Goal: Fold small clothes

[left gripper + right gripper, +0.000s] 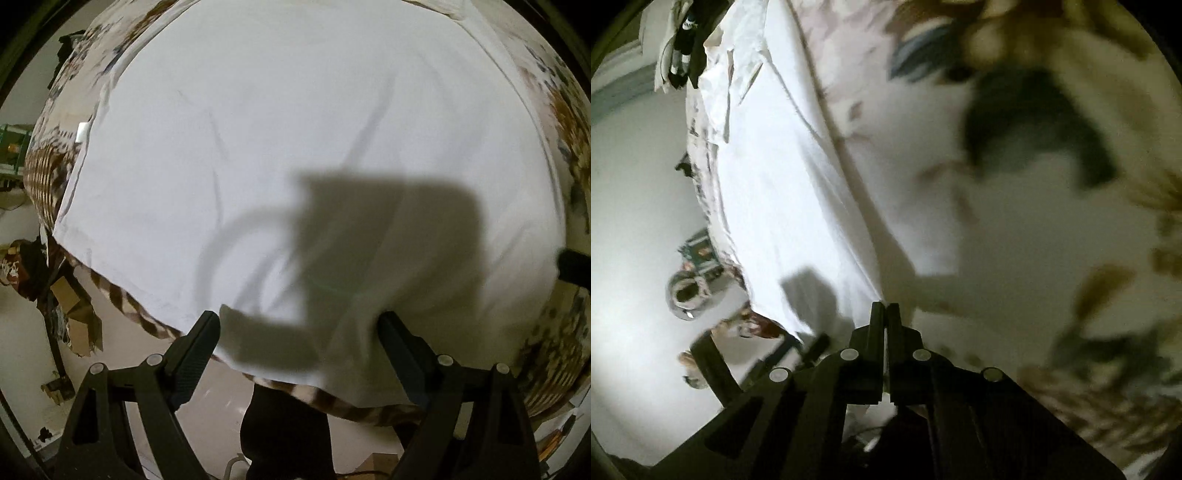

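Observation:
A white garment (pixel 295 147) lies spread flat on a patterned brown and cream bedspread (pixel 48 177). My left gripper (pixel 299 325) is open, its two fingers astride the garment's near hem, which bulges up between them. My right gripper (pixel 884 314) is shut on the garment's edge (pixel 798 206), with a thin sliver of white cloth between the fingers. The garment's collar end lies far off in the right wrist view (pixel 727 74). The right gripper's tip shows at the right edge of the left wrist view (pixel 576 267).
The bed edge runs along the near side (pixel 147 325), with pale floor (pixel 37 332) below. Cardboard scraps (pixel 74 317) and clutter lie on the floor at left. Dark clothes (pixel 687 44) sit at the bed's far end. The floral bedspread (pixel 1034 221) fills the right.

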`<state>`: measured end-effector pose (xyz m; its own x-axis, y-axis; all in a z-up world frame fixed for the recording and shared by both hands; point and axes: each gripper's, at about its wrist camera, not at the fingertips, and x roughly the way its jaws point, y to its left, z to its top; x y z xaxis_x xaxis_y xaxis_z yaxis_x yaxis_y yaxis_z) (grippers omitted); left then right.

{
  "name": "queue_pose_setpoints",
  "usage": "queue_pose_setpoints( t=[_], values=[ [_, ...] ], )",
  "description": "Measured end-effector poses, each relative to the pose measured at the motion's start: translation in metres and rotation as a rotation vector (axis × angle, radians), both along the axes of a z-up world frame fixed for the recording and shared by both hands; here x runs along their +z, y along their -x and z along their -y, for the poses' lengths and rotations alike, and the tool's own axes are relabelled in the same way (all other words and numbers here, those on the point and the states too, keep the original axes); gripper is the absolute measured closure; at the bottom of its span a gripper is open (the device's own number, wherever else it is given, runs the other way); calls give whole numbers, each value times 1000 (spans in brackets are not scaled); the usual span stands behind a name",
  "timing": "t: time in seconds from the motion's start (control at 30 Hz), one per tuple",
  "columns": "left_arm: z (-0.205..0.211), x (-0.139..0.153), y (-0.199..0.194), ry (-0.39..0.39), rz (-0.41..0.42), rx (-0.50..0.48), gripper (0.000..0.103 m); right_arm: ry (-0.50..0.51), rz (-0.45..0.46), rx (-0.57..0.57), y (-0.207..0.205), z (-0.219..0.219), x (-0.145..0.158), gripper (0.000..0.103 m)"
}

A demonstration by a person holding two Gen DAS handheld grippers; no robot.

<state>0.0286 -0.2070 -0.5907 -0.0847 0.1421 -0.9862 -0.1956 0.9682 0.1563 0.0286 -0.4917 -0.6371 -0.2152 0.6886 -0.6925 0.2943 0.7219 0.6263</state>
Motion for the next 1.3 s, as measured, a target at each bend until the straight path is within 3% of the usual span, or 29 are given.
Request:
queue_pose_setpoints(
  t=[0.07,0.1,0.13,0.17,0.2,0.33,0.37,0.4,0.43,0.47,0.73,0.87,0.97,1.1,1.17,1.2,1.23,1.27,1.3],
  values=[
    [-1,-1,0,-11,5,10,15,8,-35,26,1,8,-1,100],
    [-5,2,1,-13,9,16,15,-12,-62,25,1,10,-5,91],
    [-8,3,1,-19,13,23,15,-33,-82,28,-1,11,-10,79],
    [-11,5,5,-23,14,28,15,-61,-101,33,0,9,-17,50],
    [-13,4,5,-24,13,35,15,-79,-98,22,-4,3,-21,37],
    [-20,1,9,-34,7,47,15,-164,-110,20,-2,-23,-45,37],
    [-23,0,11,-38,7,44,15,-188,-109,38,0,-32,-47,45],
    [-22,0,12,-42,8,40,15,-189,-103,70,3,-41,-47,75],
    [-20,1,12,-44,9,36,15,-176,-106,102,8,-48,-48,92],
    [-17,2,13,-45,12,30,15,-162,-140,137,17,-52,-52,100],
    [11,17,16,-18,28,-57,15,-15,-205,270,59,-20,-38,101],
    [47,25,17,42,46,-146,15,-9,-226,185,54,13,-25,99],
    [82,22,21,115,36,-199,15,46,-183,101,33,46,-7,87],
    [130,-3,30,162,-7,-273,17,88,-118,19,-8,75,12,54],
    [144,-11,31,138,9,-302,37,98,-86,9,-28,81,19,53],
    [146,-11,31,135,22,-304,62,114,-68,16,-40,83,24,53],
    [146,-6,30,141,44,-291,78,127,-55,19,-50,87,27,53],
    [146,-1,28,151,59,-278,100,136,-39,25,-59,96,29,53],
    [142,8,28,158,83,-259,100,140,-23,31,-72,97,35,53]
  ],
)
